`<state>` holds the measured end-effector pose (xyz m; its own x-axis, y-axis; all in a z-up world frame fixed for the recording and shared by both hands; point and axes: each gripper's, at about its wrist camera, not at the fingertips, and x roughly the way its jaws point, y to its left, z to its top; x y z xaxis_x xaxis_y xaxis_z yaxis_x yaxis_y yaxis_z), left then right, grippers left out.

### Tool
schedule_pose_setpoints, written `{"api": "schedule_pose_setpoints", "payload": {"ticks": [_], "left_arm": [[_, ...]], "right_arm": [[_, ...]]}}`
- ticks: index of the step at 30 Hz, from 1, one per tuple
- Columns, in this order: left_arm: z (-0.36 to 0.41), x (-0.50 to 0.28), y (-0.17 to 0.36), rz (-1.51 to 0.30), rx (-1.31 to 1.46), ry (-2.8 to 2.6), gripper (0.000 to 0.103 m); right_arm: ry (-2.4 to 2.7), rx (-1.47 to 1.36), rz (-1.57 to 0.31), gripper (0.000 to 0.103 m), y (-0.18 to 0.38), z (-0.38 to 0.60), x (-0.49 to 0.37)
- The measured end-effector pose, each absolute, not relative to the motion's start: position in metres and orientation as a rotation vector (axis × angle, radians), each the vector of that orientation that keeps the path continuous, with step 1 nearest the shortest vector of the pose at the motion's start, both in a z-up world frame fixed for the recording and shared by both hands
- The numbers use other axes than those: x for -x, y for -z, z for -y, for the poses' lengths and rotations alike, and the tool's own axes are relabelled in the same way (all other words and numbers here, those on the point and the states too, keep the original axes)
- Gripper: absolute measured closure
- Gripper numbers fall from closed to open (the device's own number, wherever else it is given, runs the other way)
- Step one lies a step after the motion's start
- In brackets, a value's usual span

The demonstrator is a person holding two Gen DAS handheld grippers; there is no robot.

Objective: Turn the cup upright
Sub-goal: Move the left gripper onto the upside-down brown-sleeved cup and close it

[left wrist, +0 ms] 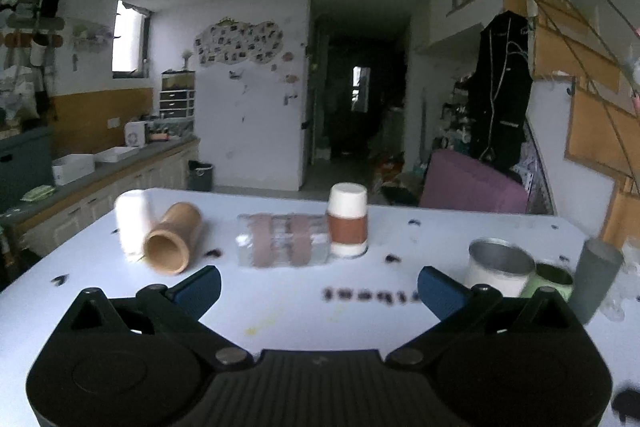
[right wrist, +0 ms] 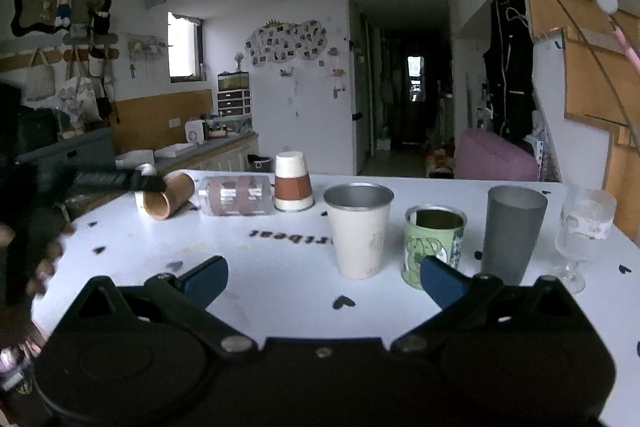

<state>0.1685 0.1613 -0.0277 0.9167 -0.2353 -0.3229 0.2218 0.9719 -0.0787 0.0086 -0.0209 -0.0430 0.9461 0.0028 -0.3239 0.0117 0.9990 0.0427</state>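
Tan cup (left wrist: 173,242) on its side, blurred, both claws (left wrist: 319,287) (right wrist: 324,277) spread, empty.

white table (right wrist: 280,291), pink armchair (right wrist: 496,157), black coat (right wrist: 510,67)

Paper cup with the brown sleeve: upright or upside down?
Upside down: the paper cup stands on its wide rim, narrow closed base on top.

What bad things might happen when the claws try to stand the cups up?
1. The tan cup and the clear striped cup lie on their sides, so a nudge could roll them toward the table edge.
2. The upside-down paper cup stands against the clear cup; grabbing one may topple the other.
3. The stemmed glass sits near the right edge and looks easy to knock.
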Motion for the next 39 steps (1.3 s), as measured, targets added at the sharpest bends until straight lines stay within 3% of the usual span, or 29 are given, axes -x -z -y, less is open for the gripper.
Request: {"api": "schedule_pose_setpoints", "payload": {"ticks": [17,26,32,34,36,39], "left_arm": [[-0.066,-0.355,0.01,-0.379,-0.043,0.285,0.0],[-0.042,-0.436,0.036,-0.491,-0.072,0.166,0.001],[-0.038,-0.465,0.053,-0.568,-0.103,0.122,0.015],[-0.039,-0.469,0.056,-0.589,-0.09,0.137,0.032],[-0.041,-0.471,0.057,-0.605,-0.062,0.161,0.041],[-0.04,-0.468,0.055,-0.608,-0.056,0.163,0.042]], "right_arm": [[0.086,-0.127,-0.36,0.0,0.064,0.07,-0.027],[0.162,-0.149,-0.393,0.0,0.07,0.093,-0.033],[0.193,-0.15,-0.411,0.0,0.074,0.101,-0.033],[0.198,-0.149,-0.412,0.0,0.074,0.102,-0.034],[0.202,-0.146,-0.416,0.0,0.074,0.103,-0.034],[0.204,-0.146,-0.416,0.0,0.073,0.102,-0.034]]}}
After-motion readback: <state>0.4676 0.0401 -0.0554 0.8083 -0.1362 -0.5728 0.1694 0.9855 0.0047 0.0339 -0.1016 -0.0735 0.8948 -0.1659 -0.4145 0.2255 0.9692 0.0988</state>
